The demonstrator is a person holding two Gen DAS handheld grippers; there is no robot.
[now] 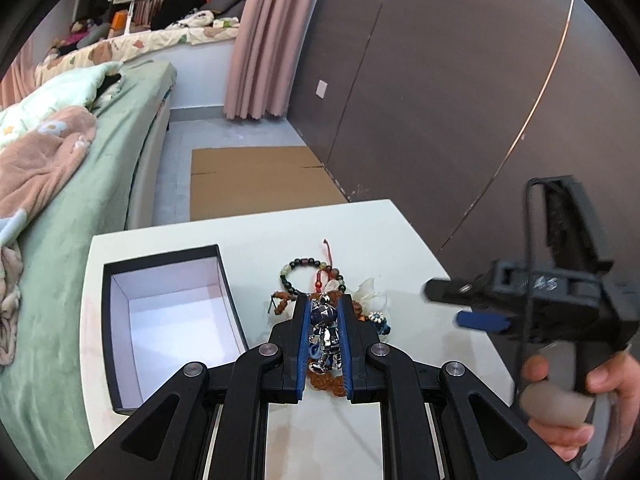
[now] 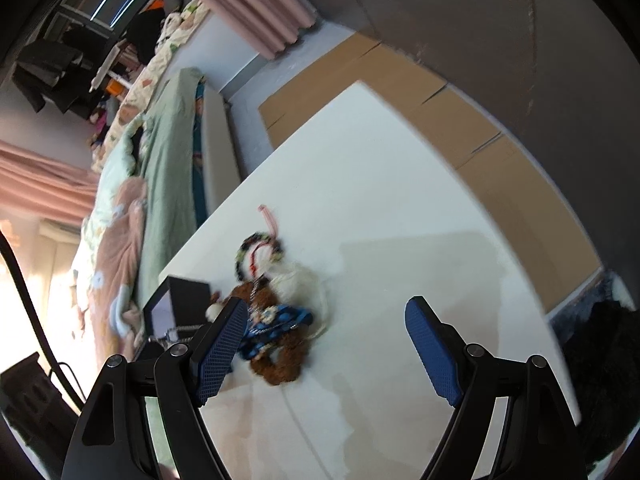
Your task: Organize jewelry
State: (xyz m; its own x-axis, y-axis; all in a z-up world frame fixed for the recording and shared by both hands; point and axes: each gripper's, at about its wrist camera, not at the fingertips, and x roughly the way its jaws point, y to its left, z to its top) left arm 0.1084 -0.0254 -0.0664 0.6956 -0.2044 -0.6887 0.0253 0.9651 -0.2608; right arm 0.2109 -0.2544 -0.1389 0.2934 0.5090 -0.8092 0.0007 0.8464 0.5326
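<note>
The left gripper point(image 1: 325, 312) has its blue pads closed in on a shiny silver-and-blue charm point(image 1: 325, 334), a little robot-like figure pinched between them. That charm sits at the near edge of a small jewelry pile point(image 1: 320, 300) in the middle of the white bench point(image 1: 256, 232). At the pile's 12 o'clock lies a bead bracelet point(image 1: 310, 276) of green and dark beads with a red cord point(image 1: 323, 258) running off it. At 3 o'clock are a white translucent piece point(image 1: 370, 294) and a small blue beaded bit point(image 1: 378, 320); brown beads point(image 1: 326, 380) show under the charm. At the pile's 9 o'clock stands an open black box point(image 1: 168, 320) with a white inside, nothing visible in it.

The right gripper point(image 2: 326, 332) hangs spread wide apart and holds nothing. In its own blurred view, its left finger point(image 2: 222, 344) overlaps the pile's edge; whether it touches I cannot tell. A hand point(image 1: 576, 392) grips its handle at 3 o'clock of the bench. A green bed point(image 1: 80, 184) runs along the bench's 9 o'clock side, with cardboard point(image 1: 256, 180) on the floor beyond.
</note>
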